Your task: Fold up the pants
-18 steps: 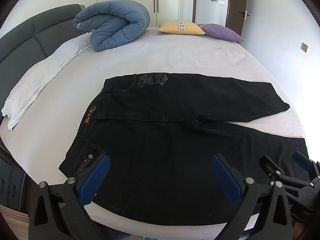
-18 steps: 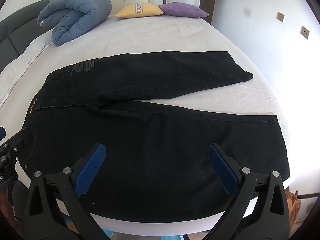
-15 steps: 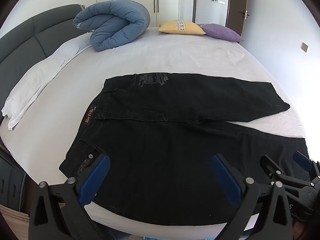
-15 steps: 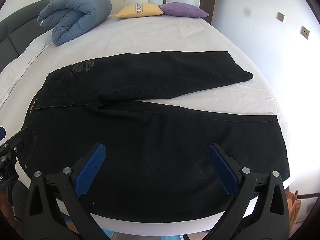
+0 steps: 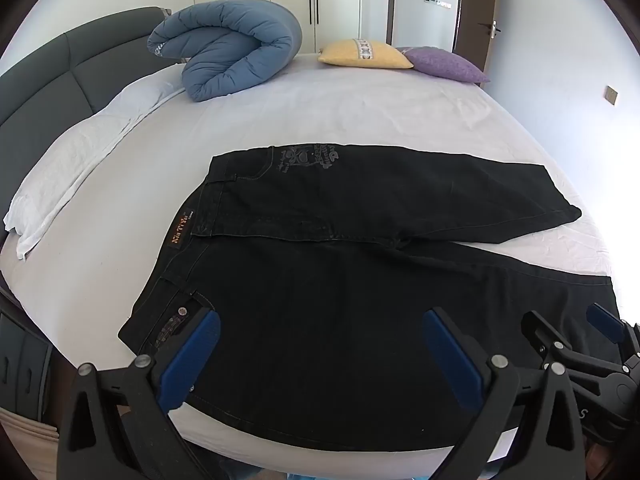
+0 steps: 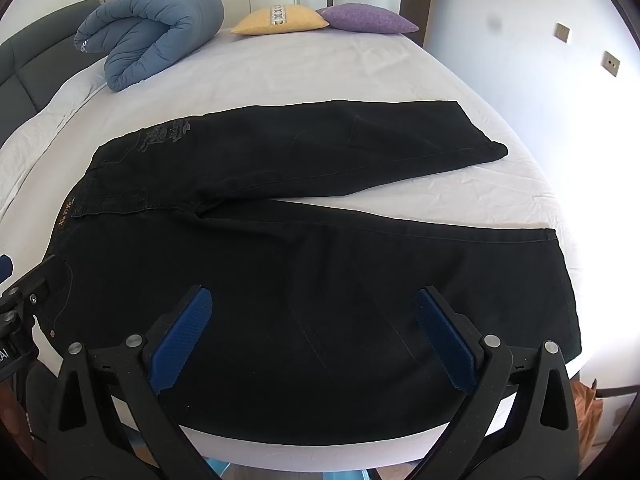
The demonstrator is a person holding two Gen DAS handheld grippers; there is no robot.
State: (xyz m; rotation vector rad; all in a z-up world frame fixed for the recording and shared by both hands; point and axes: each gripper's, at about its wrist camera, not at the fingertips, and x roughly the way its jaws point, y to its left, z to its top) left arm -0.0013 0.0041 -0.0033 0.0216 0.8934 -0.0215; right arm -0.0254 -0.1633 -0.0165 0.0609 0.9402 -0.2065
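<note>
While the black jeans lie flat for folding, my left gripper and right gripper hover wide, empty, waistband at nine o'clock.

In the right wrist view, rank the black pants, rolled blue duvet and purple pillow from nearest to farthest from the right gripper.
From the right gripper:
1. Black pants, directly beneath and ahead.
2. Rolled blue duvet, far left, by the headboard.
3. Purple pillow, far side of the bed, right of centre.
</note>
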